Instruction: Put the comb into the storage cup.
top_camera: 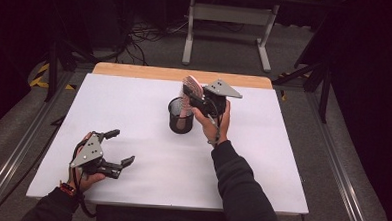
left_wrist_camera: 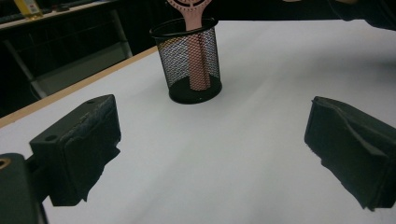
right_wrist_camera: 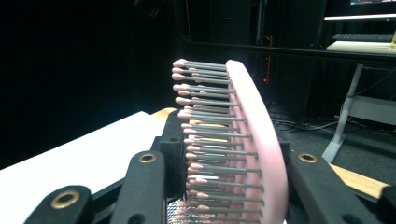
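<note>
mesh cup [top_camera: 180,121]: black wire pen holder mid-table, pink hairbrush [top_camera: 191,88] handle poking down inside it
right gripper [top_camera: 197,96]: clamped on the brush head
left gripper [top_camera: 116,148]: jaws spread, holding nothing

Grey floor [top_camera: 332,161], white-legged desk [top_camera: 228,14], dark surroundings.

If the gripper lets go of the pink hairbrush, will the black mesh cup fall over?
Perhaps not. The mesh cup has a solid flat base, which should steady it. Yet the pink hairbrush, held by the right gripper, sticks up well above the rim, so the wide head's weight sits high. Wire mesh probably weighs little, so a nudge might tip it.
</note>
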`<action>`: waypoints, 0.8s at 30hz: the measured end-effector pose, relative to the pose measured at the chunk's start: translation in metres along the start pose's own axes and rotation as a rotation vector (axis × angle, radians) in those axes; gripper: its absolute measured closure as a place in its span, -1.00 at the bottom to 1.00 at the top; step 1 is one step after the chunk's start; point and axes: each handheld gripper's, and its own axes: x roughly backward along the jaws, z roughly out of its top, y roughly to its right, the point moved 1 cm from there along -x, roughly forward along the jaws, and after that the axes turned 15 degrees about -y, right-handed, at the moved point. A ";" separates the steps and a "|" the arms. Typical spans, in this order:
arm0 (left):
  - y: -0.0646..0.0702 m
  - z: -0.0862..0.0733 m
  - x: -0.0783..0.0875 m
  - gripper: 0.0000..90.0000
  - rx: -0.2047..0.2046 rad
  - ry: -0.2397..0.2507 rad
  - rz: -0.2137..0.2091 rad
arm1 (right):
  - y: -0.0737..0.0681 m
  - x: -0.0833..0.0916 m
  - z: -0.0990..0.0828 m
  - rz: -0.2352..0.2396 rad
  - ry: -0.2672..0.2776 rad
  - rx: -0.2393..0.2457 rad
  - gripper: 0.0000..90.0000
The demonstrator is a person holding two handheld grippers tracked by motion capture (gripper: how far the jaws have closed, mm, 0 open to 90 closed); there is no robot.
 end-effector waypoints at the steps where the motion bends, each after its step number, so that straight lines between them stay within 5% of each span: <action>1: 0.000 0.000 0.000 -0.90 0.000 0.000 0.000 | 0.001 0.001 0.000 0.000 0.000 0.000 0.40; 10: 0.001 0.000 -0.002 -0.90 -0.005 -0.007 0.004 | 0.017 0.006 -0.012 -0.010 -0.001 -0.068 0.38; 16: 0.001 0.000 -0.003 -0.89 -0.004 -0.018 -0.004 | 0.026 0.008 -0.024 0.043 0.022 -0.167 0.39; 24: 0.002 0.001 -0.004 -0.88 -0.007 -0.021 -0.008 | 0.029 0.010 -0.030 0.074 0.046 -0.223 0.39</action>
